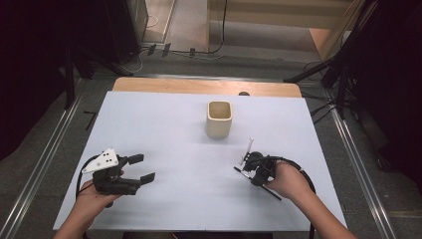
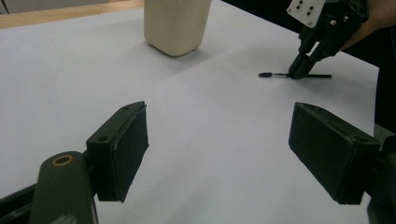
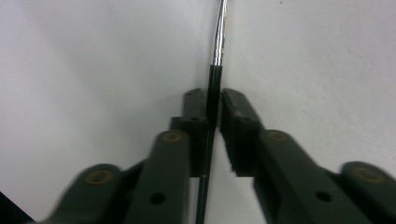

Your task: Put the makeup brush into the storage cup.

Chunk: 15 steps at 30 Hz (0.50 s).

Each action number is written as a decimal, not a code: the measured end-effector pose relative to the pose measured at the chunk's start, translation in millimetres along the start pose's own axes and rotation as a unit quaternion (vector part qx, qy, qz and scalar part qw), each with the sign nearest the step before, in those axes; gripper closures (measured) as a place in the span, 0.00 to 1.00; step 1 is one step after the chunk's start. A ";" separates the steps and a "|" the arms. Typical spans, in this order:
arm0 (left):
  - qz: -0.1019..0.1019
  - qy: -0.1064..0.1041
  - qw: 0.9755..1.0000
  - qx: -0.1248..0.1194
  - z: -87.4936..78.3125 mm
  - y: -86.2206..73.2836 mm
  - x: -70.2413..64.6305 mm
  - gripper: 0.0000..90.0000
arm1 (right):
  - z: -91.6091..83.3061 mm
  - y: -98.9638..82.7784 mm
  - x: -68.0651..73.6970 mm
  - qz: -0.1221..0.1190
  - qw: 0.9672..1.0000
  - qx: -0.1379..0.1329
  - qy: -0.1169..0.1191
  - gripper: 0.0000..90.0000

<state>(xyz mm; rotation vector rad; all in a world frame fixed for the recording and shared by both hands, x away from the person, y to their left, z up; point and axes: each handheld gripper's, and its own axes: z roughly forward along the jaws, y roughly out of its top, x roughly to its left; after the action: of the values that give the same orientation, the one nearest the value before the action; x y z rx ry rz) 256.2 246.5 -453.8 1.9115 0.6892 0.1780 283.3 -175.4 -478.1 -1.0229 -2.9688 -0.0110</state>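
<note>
A thin brush with a black handle and a silver ferrule [image 3: 217,51] lies flat on the white tabletop [image 1: 164,124]. My right gripper [image 3: 213,100] is shut on its black handle, jaws tipped down to the table. In the high view, the brush [image 1: 247,150] pokes out beyond the right gripper [image 1: 247,164] toward the far side. In the left gripper view, the brush [image 2: 275,74] has a dark tip and the right gripper [image 2: 299,72] pins it. My left gripper [image 1: 143,168] rests at the near left, open wide, nothing between its pads [image 2: 128,149].
A cream, square-mouthed cup [image 1: 219,119] stands upright at the table's middle back, a hand's length beyond the brush; it also appears in the left gripper view [image 2: 175,25]. A thin black line [image 1: 240,172], stick or cable, slants under the right hand. Stands and cables surround the table.
</note>
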 end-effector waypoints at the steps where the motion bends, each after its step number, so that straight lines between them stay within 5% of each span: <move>1: -0.001 -0.001 1.000 -0.003 0.2 -0.1 -0.1 0.23 | 0.0 0.8 -0.9 0.001 1.000 0.004 0.004 0.96; 15: -0.004 0.000 1.000 -0.005 0.0 -0.3 1.1 0.22 | -0.5 0.0 -7.4 0.034 0.999 -0.001 0.027 0.97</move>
<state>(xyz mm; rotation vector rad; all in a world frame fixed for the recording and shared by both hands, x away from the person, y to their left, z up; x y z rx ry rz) 257.0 247.2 -454.2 1.8992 0.6938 0.1764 289.1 -180.0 -477.7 -1.1037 -2.8852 -0.0402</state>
